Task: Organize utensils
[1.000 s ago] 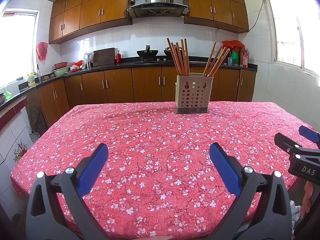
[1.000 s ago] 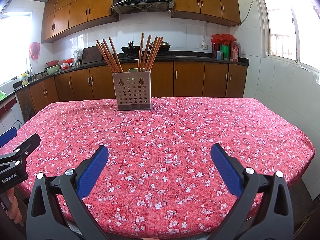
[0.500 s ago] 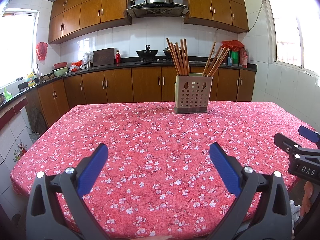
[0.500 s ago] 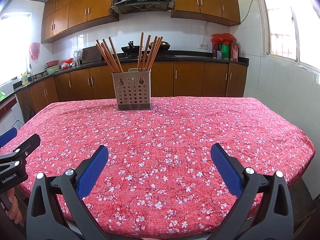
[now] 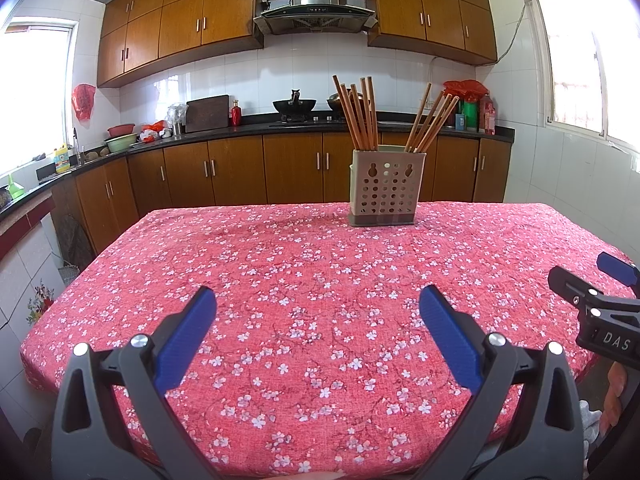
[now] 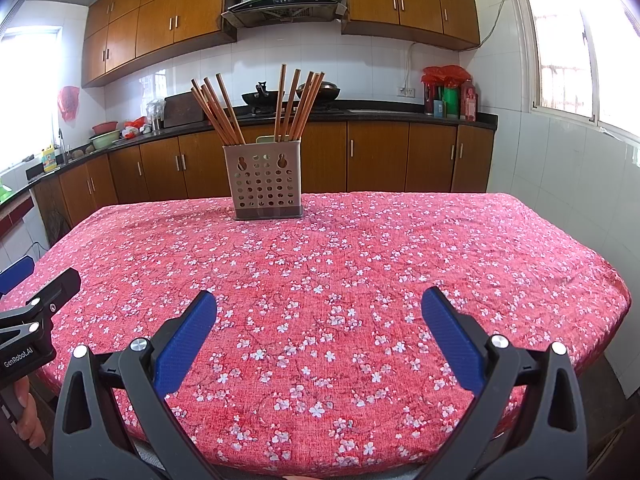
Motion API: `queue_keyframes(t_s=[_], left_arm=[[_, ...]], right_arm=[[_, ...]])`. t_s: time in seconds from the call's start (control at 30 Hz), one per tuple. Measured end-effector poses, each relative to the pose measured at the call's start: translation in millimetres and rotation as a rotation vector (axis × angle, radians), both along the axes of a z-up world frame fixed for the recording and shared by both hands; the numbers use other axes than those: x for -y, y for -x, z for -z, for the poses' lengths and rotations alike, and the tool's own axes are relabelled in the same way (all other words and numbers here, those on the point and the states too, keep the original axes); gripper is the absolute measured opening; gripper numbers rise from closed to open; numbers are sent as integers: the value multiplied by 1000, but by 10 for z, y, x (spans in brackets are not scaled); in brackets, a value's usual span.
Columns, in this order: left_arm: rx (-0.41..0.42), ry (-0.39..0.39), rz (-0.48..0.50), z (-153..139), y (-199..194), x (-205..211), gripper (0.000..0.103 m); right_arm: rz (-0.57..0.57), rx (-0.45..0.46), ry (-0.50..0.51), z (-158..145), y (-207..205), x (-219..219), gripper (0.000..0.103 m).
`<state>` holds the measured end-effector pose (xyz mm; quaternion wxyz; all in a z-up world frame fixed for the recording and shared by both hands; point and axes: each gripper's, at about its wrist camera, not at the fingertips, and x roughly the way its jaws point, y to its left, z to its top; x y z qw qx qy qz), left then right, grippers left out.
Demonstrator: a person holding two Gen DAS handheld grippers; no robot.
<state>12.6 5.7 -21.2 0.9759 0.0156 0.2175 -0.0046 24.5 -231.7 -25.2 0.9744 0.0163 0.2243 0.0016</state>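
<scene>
Left gripper (image 5: 318, 300), black-framed with blue ribbed pads, held low over the near edge of the table, jaws spread wide, nothing between them. Right gripper (image 6: 319, 302), same build, likewise spread wide and empty, level with the left and well apart from it; seen at the right margin of the left wrist view (image 5: 592, 300), with a person's hand (image 5: 614, 396) beneath it.

Beige perforated plastic utensil holder with dark base (image 5: 386, 188) upright at the far side of the table, well apart from both grippers. Brown wooden chopsticks standing in it in two bunches: left bunch (image 5: 358, 114) leaning left, right bunch (image 5: 430, 120) fanned to the right. Also seen from the right wrist (image 6: 264, 178).

Table covered by red cloth with white blossom print (image 5: 320, 264). Behind: brown wooden cabinets (image 5: 240, 168), black countertop, steel range hood (image 5: 314, 4), black wok (image 5: 294, 104).
</scene>
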Motion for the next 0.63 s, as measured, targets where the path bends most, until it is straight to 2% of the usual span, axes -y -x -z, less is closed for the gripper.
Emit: queue_keyframes(t_s=[0.63], left_arm=[[-8, 7, -1, 21, -26, -40, 99]], right_arm=[[5, -6, -9, 27, 3, -25, 101]])
